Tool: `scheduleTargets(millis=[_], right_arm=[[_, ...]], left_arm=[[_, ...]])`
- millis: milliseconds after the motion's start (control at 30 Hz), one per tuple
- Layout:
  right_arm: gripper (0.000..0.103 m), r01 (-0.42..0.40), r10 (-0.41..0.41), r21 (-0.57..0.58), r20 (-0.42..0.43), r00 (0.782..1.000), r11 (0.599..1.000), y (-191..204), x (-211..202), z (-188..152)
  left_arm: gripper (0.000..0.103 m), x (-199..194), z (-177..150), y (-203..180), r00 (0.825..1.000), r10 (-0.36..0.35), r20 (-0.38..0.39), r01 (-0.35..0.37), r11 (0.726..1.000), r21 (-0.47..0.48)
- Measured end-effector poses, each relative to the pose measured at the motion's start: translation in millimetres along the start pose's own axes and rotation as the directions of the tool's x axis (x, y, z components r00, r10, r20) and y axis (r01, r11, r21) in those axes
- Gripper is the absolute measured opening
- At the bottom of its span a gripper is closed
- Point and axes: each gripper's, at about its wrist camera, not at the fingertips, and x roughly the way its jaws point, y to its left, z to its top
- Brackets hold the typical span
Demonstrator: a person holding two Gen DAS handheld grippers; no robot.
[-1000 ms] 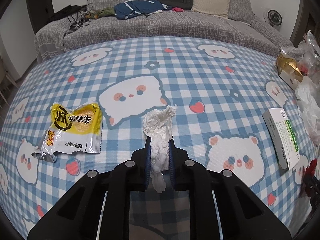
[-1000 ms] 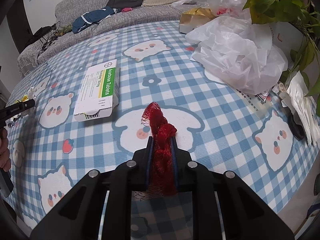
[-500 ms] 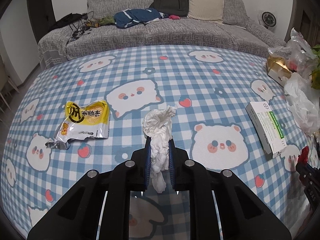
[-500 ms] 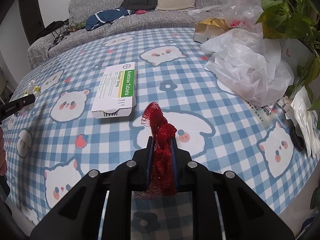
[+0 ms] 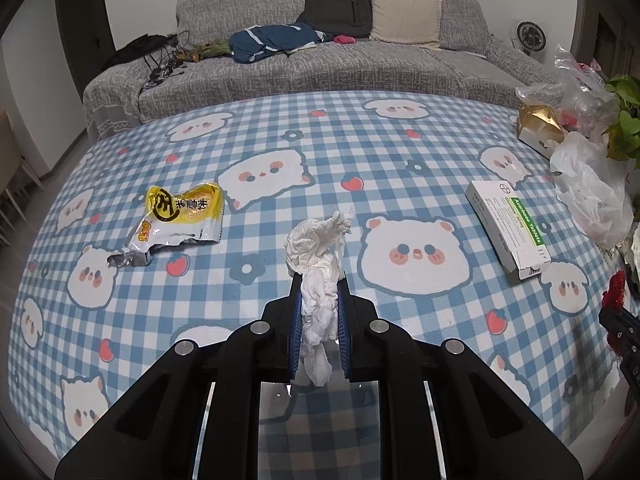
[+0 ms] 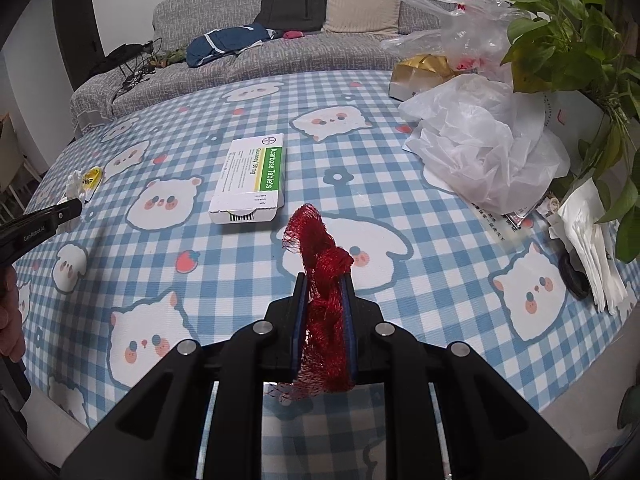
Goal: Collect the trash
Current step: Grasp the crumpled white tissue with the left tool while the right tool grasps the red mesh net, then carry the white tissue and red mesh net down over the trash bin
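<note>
My left gripper [image 5: 319, 280] is shut on a crumpled white tissue [image 5: 316, 248], held above the blue checked tablecloth [image 5: 400, 152]. A torn yellow snack wrapper [image 5: 180, 220] lies on the cloth to the left of it. A white and green tablet box [image 5: 508, 228] lies to the right. My right gripper [image 6: 323, 280] is shut on a wad of red mesh netting [image 6: 320, 256], raised over the cloth. The same tablet box [image 6: 252, 180] sits ahead of it, slightly left. The left gripper [image 6: 72, 208] with its tissue shows at the left edge of the right wrist view.
A white plastic bag [image 6: 480, 148], a clear bag [image 6: 440, 8], a gold box [image 6: 420, 72], a leafy plant [image 6: 580, 40] and folded napkins [image 6: 592, 248] crowd the table's right side. A grey sofa [image 5: 320, 64] with a backpack [image 5: 338, 4] and clothes stands behind.
Both grippers have pulled back and risen, so more of the table shows. The wrapper and the tablet box look farther off. Each grip is unchanged.
</note>
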Motion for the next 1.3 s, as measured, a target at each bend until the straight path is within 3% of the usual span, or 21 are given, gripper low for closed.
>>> scheduleTargets(millis=[567, 1300], right_arm=[[0.015, 0.001, 0.0, -0.032, 0.038, 0.999, 0.999, 14.3, -44.6, -27.0], [0.015, -0.006, 0.011, -0.076, 0.071, 0.997, 0.997, 49.9, -57.7, -31.8]], left_arm=[[0.014, -54.5, -41.4, -6.0, 0.999, -0.027, 0.03, 0.028, 1.0, -0.003], [0.014, -91.2, -86.5, 4.8, 0.998, -0.044, 0.037, 0.045, 0.999, -0.011]])
